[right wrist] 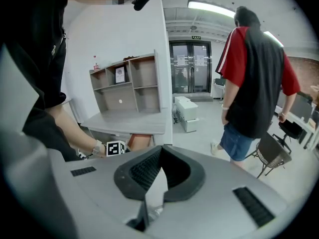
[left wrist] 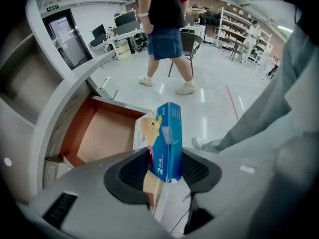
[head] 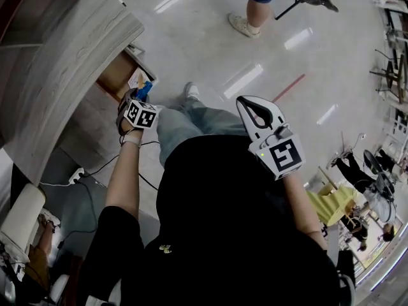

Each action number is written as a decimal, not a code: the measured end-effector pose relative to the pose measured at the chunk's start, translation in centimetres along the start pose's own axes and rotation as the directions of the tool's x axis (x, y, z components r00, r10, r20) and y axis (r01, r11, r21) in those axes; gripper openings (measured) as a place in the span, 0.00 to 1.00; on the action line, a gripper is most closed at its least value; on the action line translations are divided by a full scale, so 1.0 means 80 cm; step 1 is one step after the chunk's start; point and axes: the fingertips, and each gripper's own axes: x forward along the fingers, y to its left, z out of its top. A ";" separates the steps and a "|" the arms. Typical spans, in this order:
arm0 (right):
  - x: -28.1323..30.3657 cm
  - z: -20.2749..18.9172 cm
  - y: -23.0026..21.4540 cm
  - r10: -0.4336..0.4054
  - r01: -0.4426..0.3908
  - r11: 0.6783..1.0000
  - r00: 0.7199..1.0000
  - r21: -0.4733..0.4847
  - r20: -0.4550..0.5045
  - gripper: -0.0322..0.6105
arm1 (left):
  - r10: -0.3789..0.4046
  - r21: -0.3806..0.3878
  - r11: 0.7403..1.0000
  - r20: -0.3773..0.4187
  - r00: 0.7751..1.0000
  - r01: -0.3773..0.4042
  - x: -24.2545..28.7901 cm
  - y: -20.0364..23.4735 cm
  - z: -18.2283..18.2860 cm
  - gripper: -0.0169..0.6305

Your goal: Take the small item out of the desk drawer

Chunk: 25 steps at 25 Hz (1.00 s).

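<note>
While the left gripper [left wrist: 165,159] is clamped on the blue box [left wrist: 169,131] above the drawer [left wrist: 107,133], it looks like light, crushable cardboard. The flat faces seem the best spot to hold it. The right gripper [right wrist: 159,152] is closed, empty.

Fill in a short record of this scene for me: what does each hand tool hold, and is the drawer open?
Left gripper: jaws closed on a small blue box
Blue box: upright, at the drawer's front edge
Drawer: open, brown inside, pulled out from the grey desk
Right gripper: jaws together, empty, away from the desk
</note>
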 end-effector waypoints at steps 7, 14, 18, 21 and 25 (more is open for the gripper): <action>0.008 0.024 0.018 0.027 -0.026 1.000 0.999 -0.015 0.028 0.05 | 0.028 -0.052 0.998 0.029 0.999 -0.026 -0.041 0.010 -0.003 0.18; 0.019 0.053 0.039 0.071 -0.067 0.997 0.995 -0.047 0.069 0.05 | 0.060 -0.093 0.994 0.067 0.996 -0.053 -0.092 0.029 -0.004 0.18; 0.027 0.066 0.055 0.101 -0.095 0.993 0.991 -0.072 0.085 0.05 | 0.083 -0.148 0.987 0.118 0.990 -0.065 -0.126 0.042 -0.001 0.18; 0.033 0.076 0.068 0.125 -0.117 0.990 0.987 -0.085 0.097 0.05 | 0.102 -0.186 0.980 0.158 0.982 -0.072 -0.153 0.052 0.002 0.18; 0.041 0.090 0.083 0.153 -0.143 0.985 0.982 -0.094 0.110 0.05 | 0.138 -0.213 0.973 0.206 0.969 -0.093 -0.192 0.065 0.010 0.18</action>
